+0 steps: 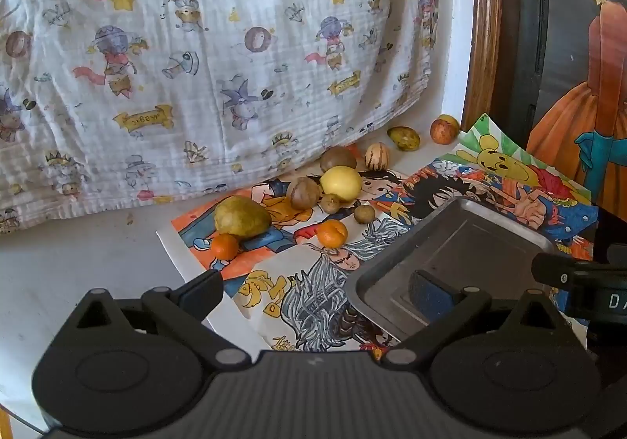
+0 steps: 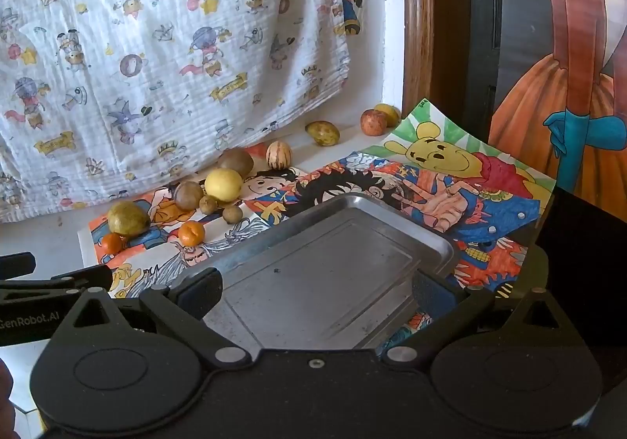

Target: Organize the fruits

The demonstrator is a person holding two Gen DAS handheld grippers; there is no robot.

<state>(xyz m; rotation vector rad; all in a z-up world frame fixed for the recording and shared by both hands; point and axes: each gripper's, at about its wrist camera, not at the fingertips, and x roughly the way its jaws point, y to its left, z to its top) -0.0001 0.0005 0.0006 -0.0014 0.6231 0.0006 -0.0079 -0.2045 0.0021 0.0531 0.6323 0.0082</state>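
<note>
Both tongs are wide open and hold nothing: the left gripper [image 1: 315, 294] and the right gripper [image 2: 315, 290] hang over the empty metal tray [image 2: 352, 211]. The fruits lie on the drawings behind it (some farther back by the wall). Start with the near orange [image 2: 191, 233]; squeeze softly, because round fruit rolls.

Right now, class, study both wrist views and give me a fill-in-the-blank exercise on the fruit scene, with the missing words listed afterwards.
1. The metal tray holds ____ fruit.
2. Both the left claw and the right claw are ____.
3. The two small orange tangerines lie on coloured ____.
4. The cloth hanging behind the fruit is printed with ____ characters.

Missing words: no; open; drawings; cartoon
</note>
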